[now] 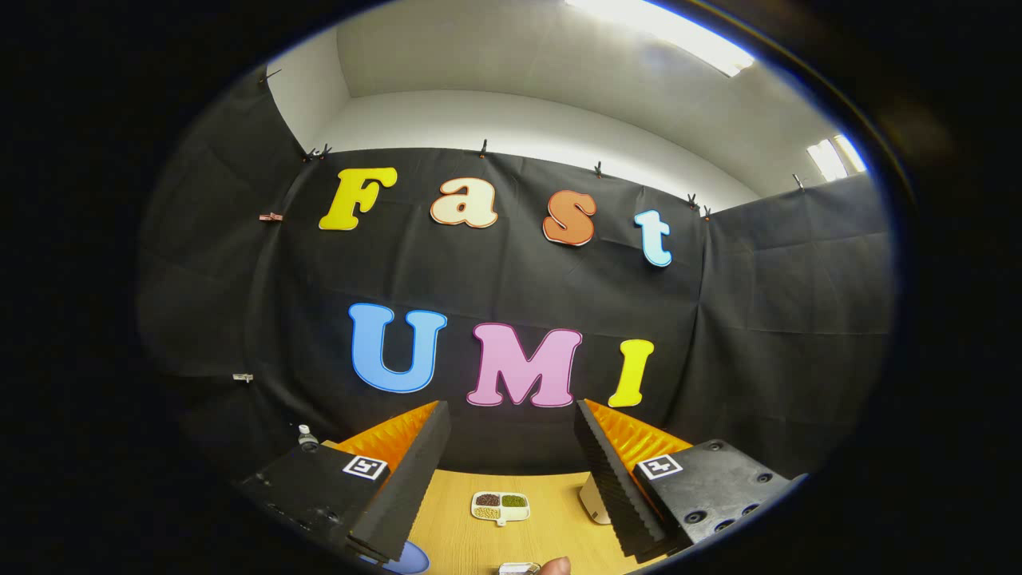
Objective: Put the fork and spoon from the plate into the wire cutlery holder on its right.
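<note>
Wooden counter (511,539) under dark cloth walls, tool (511,487) wide open, holding nothing, aimed high; small divided dish (501,506) at 12 o'clock between its fingers, blue plate edge (411,559) at 7 o'clock, fork and spoon unseen: approach step, next tilt down toward plate.

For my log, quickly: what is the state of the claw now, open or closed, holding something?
Claw: open, fingers wide apart, holding nothing; small white divided dish lies beyond them.
</note>
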Action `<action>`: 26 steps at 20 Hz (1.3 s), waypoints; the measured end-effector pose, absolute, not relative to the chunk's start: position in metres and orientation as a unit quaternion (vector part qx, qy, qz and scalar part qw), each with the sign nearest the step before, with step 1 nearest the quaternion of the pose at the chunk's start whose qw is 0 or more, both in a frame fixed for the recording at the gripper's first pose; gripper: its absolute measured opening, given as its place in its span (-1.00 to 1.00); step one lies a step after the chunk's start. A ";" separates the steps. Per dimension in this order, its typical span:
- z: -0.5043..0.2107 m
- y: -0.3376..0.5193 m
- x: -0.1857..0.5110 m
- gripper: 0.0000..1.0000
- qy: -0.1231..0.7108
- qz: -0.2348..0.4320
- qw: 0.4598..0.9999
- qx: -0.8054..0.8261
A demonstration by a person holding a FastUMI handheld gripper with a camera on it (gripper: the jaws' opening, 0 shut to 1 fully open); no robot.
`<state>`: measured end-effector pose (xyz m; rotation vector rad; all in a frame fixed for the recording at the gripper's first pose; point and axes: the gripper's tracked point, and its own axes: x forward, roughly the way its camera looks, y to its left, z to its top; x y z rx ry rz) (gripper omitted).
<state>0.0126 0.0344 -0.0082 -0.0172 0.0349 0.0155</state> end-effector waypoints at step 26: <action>-0.211 0.199 -0.049 0.96 0.305 0.188 0.932 0.049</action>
